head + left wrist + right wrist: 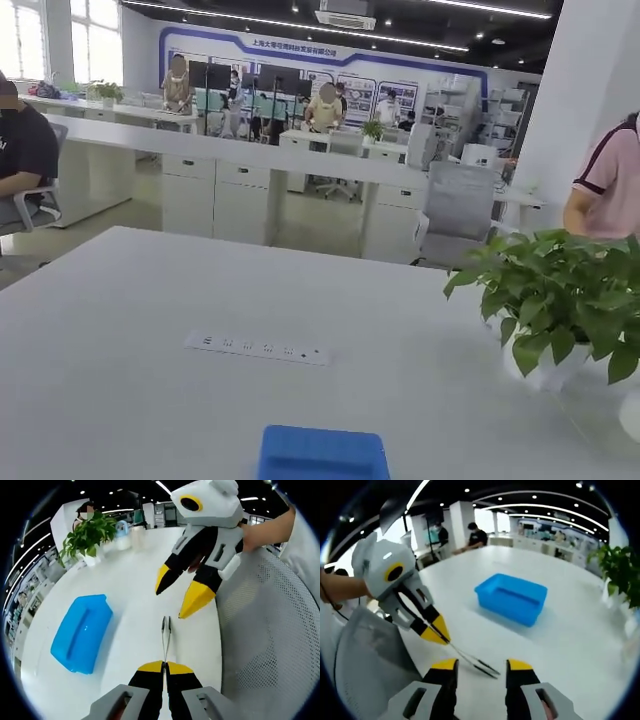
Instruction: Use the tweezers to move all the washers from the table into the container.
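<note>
At the near edge of the white tabletop [135, 575], the left tool [165, 666] has its 2 yellow-tipped jaws pressed together on the handle end of the tweezers [166, 632]. The tweezers stick straight out ahead of it, their 2 thin arms nearly closed at the points. Whether those points touch the tabletop cannot be told.

The right tool [170, 604] hangs at the upper right of the left gripper view, just beyond the tweezers' points and clear of them. Its jaws stand wide apart with nothing between them, and a bare arm [265, 530] reaches in behind it. In the right gripper view its own 2 jaws rise well apart at the bottom. The tweezers slant in from the left tool on the left, and their points lie just ahead of the gap between those jaws.

The blue container [82, 632] sits open side up on the tabletop. In the left gripper view it is left of the tweezers and well apart from them. In the right gripper view it lies beyond their points, farther across the tabletop. In the head view its rim shows at the bottom edge, with a white power strip [257, 348] beyond it. A leafy plant [560, 290] in a white pot [545, 368] stands at the right. The grey mesh back of a chair [270, 640] stands beside the tabletop edge, right of the left tool.
</note>
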`<state>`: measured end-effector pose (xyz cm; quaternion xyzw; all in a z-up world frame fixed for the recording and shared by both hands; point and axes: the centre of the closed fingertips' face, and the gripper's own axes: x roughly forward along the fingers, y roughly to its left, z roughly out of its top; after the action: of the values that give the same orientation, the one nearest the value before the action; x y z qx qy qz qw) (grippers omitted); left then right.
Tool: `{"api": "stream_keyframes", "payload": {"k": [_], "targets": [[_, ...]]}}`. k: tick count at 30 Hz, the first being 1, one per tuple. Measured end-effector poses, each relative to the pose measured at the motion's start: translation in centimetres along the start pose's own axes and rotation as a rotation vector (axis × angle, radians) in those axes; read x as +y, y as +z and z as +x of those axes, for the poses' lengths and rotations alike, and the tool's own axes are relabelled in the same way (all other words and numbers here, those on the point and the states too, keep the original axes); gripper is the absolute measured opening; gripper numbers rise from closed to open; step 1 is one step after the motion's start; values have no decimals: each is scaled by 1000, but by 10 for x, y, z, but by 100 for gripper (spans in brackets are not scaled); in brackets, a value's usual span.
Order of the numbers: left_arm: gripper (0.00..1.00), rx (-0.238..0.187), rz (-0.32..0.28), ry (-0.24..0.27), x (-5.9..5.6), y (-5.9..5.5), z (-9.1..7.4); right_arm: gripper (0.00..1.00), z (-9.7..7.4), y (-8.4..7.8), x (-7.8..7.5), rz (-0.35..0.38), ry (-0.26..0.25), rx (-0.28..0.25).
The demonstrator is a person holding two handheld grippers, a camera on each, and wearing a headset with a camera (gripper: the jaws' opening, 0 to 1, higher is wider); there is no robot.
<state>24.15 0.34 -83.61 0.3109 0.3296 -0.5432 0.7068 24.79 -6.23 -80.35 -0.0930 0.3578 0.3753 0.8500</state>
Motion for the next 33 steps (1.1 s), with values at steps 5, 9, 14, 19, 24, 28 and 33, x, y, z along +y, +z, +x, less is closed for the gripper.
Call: {"api": "stream_keyframes", "payload": {"k": [5,9,14,19,24,28,33], "targets": [[0,51,-7,-23,1,-14,9,33,-2,-2,-10,20,-44,4],[0,77,-4,-30,4,-20,11,33,-3,-1,-13,36,-55,-1],[0,130,12,-20,8,-32,15,36,-2,-1,-12,62,-48,-6],[0,136,51,-21,9,-33,16,36,-1,-1,-13,65,-47,-7],[0,137,106,-43,7,-34,15,37,-2,1,-13,72,-49,-18],[0,128,78,-40,8,-33,15,39,-2,3,-17,81,-64,-28],[3,120,22,26,12,-34,12,42,-4,6,-19,104,-69,-47]]}}
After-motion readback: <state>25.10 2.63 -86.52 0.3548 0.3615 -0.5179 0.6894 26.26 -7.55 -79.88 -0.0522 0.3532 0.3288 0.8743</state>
